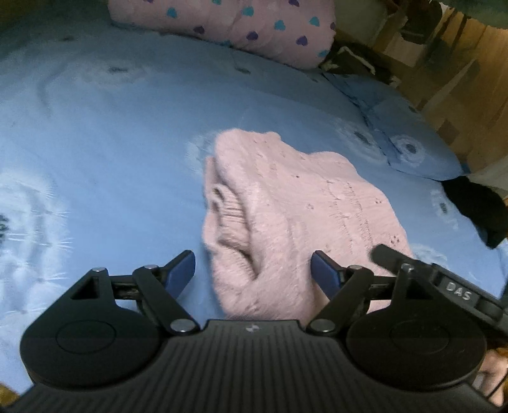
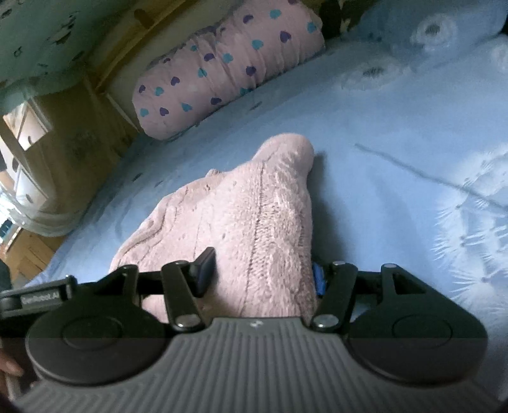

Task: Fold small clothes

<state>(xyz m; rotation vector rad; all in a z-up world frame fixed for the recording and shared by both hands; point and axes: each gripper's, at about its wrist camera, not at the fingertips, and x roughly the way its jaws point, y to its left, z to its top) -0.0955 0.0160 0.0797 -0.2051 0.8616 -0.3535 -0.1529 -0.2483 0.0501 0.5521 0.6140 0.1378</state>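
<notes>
- Both tools point down at a slant over the bed (image 1: 111, 133).
- Left tool (image 1: 253, 270) stands wide and released, its blue pads (image 1: 182, 270) clear of the pink knitted sweater (image 1: 285, 206), which lies bunched on the blue sheet between them.
- Right tool (image 2: 263, 276) is parted, with the sweater's (image 2: 254, 216) fold lying between its fingers; whether they pinch it, I cannot tell.
- Lettering "DAS" (image 1: 458, 291) is readable on the other tool's side in the left view.
- A heart-print pillow (image 2: 222, 73) lies beyond.

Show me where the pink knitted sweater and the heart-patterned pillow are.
pink knitted sweater (image 2: 254, 216): right wrist view, middle of the cable-knit panel.
heart-patterned pillow (image 1: 241, 28): left wrist view, middle of its pink front.
</notes>
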